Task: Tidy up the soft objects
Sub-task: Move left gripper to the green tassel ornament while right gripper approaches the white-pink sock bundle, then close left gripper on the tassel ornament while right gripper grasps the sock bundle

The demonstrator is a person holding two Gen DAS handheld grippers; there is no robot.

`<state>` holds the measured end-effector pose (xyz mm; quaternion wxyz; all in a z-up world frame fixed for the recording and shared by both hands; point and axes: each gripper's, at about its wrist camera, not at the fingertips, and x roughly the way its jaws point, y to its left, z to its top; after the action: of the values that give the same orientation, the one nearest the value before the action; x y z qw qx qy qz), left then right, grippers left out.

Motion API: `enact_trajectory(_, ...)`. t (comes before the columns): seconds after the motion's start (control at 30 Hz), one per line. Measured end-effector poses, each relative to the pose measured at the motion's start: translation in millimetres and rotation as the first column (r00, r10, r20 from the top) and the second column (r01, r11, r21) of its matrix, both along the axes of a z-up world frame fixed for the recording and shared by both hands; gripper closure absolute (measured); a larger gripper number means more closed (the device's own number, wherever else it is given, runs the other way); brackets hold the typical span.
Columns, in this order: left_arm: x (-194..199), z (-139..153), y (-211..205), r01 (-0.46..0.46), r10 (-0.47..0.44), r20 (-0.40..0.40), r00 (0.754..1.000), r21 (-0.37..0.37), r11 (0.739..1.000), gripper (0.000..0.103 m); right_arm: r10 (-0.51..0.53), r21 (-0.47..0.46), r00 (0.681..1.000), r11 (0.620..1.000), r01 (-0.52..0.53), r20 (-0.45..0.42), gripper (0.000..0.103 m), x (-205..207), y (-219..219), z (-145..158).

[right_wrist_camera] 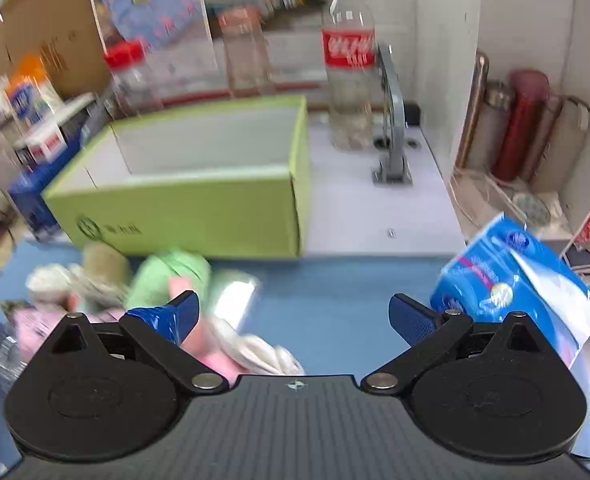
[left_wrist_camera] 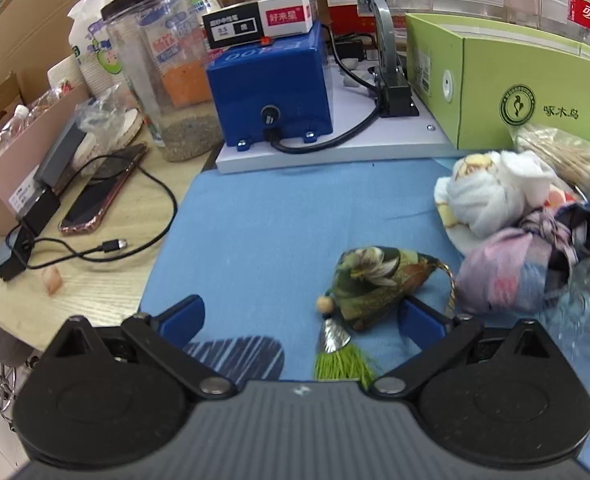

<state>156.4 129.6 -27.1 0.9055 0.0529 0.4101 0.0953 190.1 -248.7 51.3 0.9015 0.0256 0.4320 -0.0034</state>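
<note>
sachet [left_wrist_camera: 379,280] shows only by left gripper [left_wrist_camera: 303,316]; right gripper [right_wrist_camera: 293,314] sees box [right_wrist_camera: 183,204] interior; both spread.

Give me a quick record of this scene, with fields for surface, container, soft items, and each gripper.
surface: blue mat
container: green box, open top, nothing visible inside
soft items: sachet with a green tassel, alone on the mat; cloth pile beside it, outside the box
left gripper: open, sachet just ahead, near one finger
right gripper: open, holding nothing, above the mat
</note>
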Motion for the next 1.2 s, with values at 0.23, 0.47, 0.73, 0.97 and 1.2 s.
enact_trajectory(0.23,0,-1,-1,-0.014,0.014,0.003,1.000,0.003,1.000,0.001,0.065,-0.038,0.988,0.997,-0.070,-0.137,0.015,42,11,-39)
enact_trajectory(0.47,7,0,0,-0.022,0.022,-0.010,1.000,-0.016,1.000,0.001,0.043,-0.006,0.987,0.999,-0.044,-0.157,0.014,35,-4,-46)
enact_trajectory(0.73,-4,-2,2,-0.006,0.006,0.006,1.000,-0.018,1.000,0.001,0.002,-0.105,0.970,0.994,-0.028,-0.241,0.014,7,-14,-55)
enact_trajectory(0.97,-3,-2,3,0.011,-0.010,0.014,1.000,-0.029,1.000,0.001,-0.050,-0.073,0.991,0.996,0.041,-0.126,0.014,-59,-25,-54)
enact_trajectory(1.2,-8,-4,6,0.049,-0.048,0.033,0.998,-0.036,0.998,0.001,-0.063,-0.076,0.994,0.995,0.070,0.092,0.012,-85,-13,-72)
